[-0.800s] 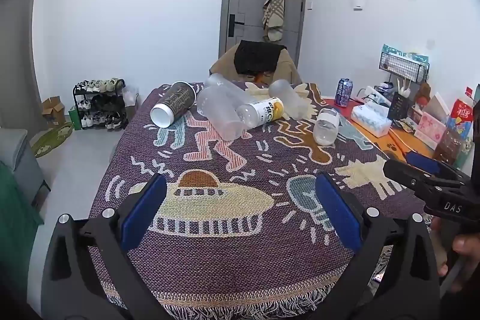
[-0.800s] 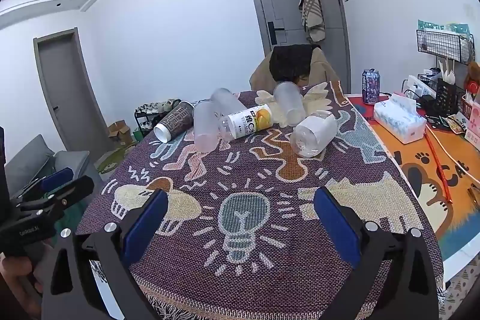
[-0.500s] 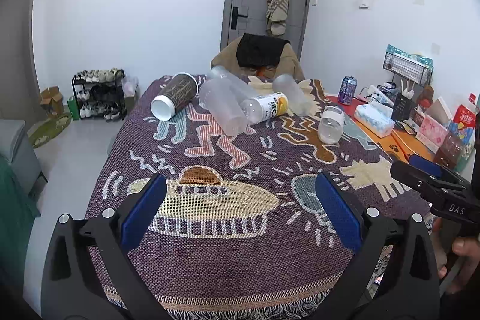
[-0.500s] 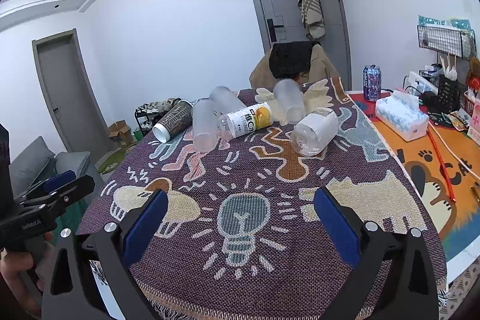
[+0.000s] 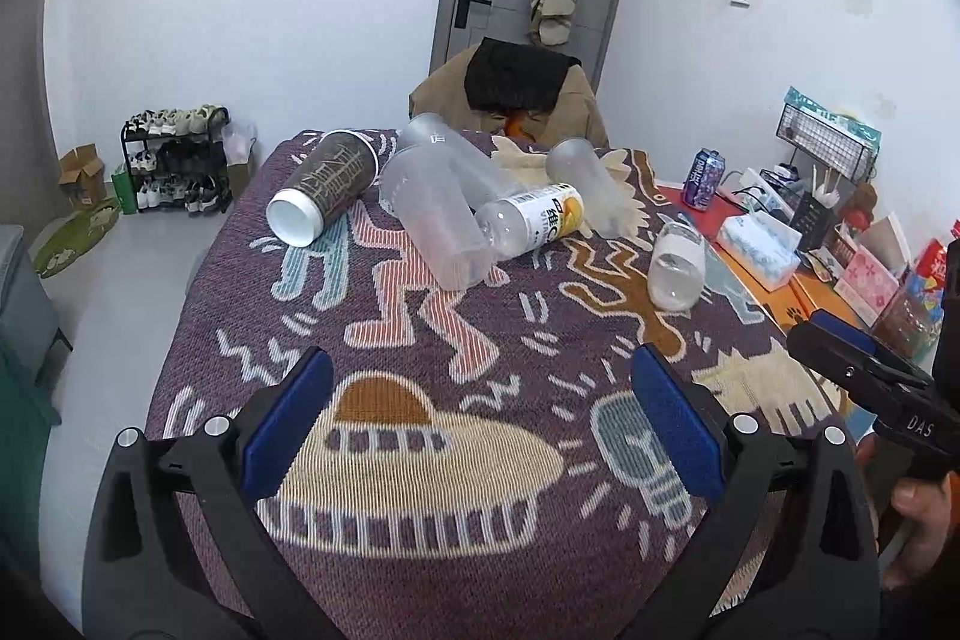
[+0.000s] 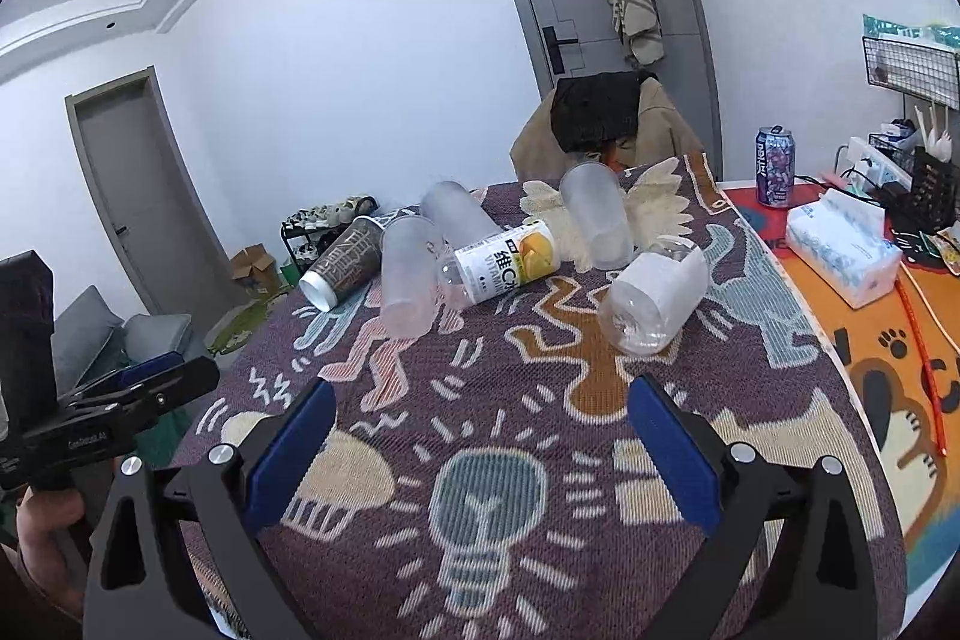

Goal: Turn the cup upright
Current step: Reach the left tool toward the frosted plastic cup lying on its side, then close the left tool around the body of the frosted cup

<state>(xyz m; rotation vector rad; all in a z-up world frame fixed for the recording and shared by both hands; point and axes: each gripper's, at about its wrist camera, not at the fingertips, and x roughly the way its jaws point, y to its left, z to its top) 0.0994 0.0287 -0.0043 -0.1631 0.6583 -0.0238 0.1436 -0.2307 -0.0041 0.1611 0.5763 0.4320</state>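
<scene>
Your left gripper (image 5: 474, 424) and right gripper (image 6: 480, 436) hover, fingers spread and empty, the toppled frosted cup (image 5: 435, 217) lying well ahead on the table (image 5: 198, 316), beside a bottle (image 5: 531, 220).

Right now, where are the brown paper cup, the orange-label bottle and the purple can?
brown paper cup (image 5: 329, 184): left wrist view, on its printed side wall.
orange-label bottle (image 6: 510, 263): right wrist view, on its white label.
purple can (image 6: 774, 167): right wrist view, on its side, mid-height.
</scene>
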